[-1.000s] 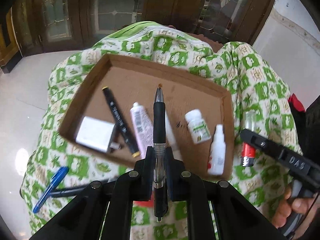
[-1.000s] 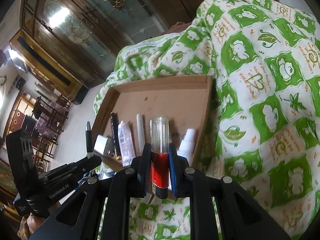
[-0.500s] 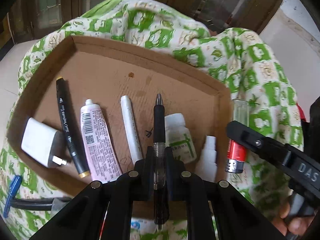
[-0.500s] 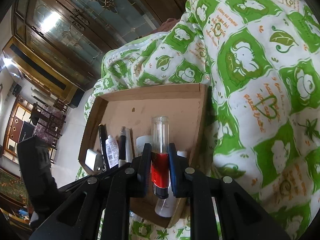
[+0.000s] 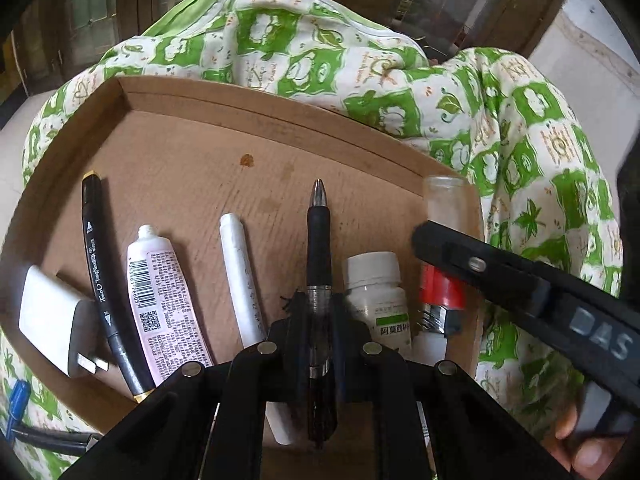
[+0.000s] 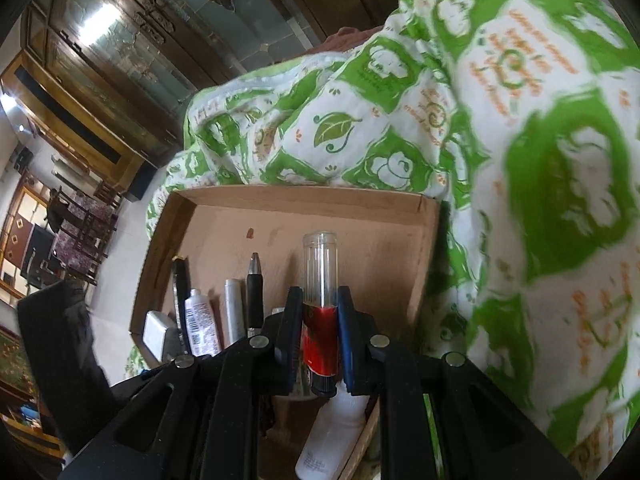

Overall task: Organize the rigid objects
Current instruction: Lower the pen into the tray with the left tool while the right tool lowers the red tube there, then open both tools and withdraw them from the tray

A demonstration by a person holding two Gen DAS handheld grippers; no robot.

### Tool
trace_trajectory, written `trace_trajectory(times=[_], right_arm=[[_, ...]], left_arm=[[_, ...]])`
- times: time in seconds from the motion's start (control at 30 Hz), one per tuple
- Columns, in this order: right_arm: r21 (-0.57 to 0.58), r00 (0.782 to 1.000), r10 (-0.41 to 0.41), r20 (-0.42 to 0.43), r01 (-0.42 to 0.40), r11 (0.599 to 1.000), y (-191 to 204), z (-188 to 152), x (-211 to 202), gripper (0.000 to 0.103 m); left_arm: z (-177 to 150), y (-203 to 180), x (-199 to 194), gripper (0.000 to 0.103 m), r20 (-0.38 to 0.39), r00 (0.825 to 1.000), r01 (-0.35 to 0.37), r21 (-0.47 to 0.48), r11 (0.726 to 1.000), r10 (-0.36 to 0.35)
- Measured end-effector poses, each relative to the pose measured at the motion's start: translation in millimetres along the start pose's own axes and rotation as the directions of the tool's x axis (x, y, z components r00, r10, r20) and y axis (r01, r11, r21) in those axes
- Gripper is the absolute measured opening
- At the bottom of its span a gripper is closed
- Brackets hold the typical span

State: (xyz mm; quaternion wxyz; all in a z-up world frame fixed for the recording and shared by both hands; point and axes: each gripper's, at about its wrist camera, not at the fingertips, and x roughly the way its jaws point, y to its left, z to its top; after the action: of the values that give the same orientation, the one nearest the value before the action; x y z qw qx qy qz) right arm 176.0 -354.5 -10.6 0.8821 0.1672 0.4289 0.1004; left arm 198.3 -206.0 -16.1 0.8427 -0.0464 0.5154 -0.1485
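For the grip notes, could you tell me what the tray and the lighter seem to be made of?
Tray: matte brown cardboard, judging by its folded walls and a small stain. Lighter: probably glossy plastic, with a see-through top and red lower body; metal head visible in the left view.

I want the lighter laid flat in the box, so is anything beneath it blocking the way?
Yes. The lighter, clamped in the right gripper, hangs above a small white squeeze bottle lying by the box's right wall. Bare cardboard further in looks free.
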Motion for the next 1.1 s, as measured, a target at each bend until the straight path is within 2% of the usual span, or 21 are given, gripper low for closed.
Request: trace_trajectory(times=[0.27, 0.47, 0.53, 0.57, 0.73, 0.8, 0.9, 0.97, 1.03, 1.1], right_arm=[[-0.069, 0.998, -0.067, -0.016, 0.066, 0.995, 10.5, -0.3, 18.6, 0.016], [-0.062, 0.997, -0.067, 0.026, 0.069, 0.996, 6.6, -3.3, 12.3, 0.016], [-0.062, 0.997, -0.066, 0.043, 0.069, 0.996, 5.5, -4.8, 6.3, 0.017], [-0.061, 0.996, -0.064, 0.058, 0.067, 0.996, 5.5, -6.4, 2.7, 0.02], [-0.057, 0.993, -0.028, 0.114, 0.035, 0.998, 6.2, -14.2, -15.7, 0.042], [-0.056, 0.99, -0.018, 0.142, 0.026, 0.998, 8.1, -19.7, -25.9, 0.056], [-0.048, 0.982, -0.012, 0.189, 0.021, 0.999, 11.1, -29.8, -41.0, 0.075], [-0.044, 0.979, 0.005, 0.203, 0.004, 0.999, 12.4, -36.3, -48.8, 0.079], [-0.045, 0.979, 0.026, 0.204, -0.017, 0.999, 14.7, -45.0, -53.4, 0.083], [-0.049, 0.98, 0.04, 0.196, -0.031, 0.998, 16.4, -53.7, -57.1, 0.086]], left_arm=[[-3.2, -1.6, 1.1, 0.01, 0.004, 1.0, -0.027, 0.038, 0.999, 0.027], [-8.8, -5.9, -10.6, 0.011, 0.023, 0.998, -0.054, 0.058, 0.997, 0.053], [-12.6, -9.3, -15.7, 0.014, 0.029, 0.997, -0.068, 0.072, 0.995, 0.067], [-15.3, -10.9, -19.1, 0.017, 0.033, 0.997, -0.076, 0.077, 0.994, 0.074], [-29.9, -13.0, -48.2, 0.057, 0.08, 0.991, -0.112, 0.088, 0.99, 0.105], [-37.0, -12.4, -62.0, 0.063, 0.104, 0.986, -0.137, 0.089, 0.987, 0.127], [-50.3, -6.9, -82.3, 0.064, 0.113, 0.982, -0.164, 0.089, 0.983, 0.154], [-61.5, 0.0, -95.5, 0.071, 0.122, 0.979, -0.175, 0.085, 0.981, 0.164], [-75.3, 15.2, -104.8, 0.082, 0.132, 0.975, -0.193, 0.081, 0.978, 0.181], [-98.2, 36.2, -113.0, 0.083, 0.129, 0.968, -0.224, 0.072, 0.972, 0.213]])
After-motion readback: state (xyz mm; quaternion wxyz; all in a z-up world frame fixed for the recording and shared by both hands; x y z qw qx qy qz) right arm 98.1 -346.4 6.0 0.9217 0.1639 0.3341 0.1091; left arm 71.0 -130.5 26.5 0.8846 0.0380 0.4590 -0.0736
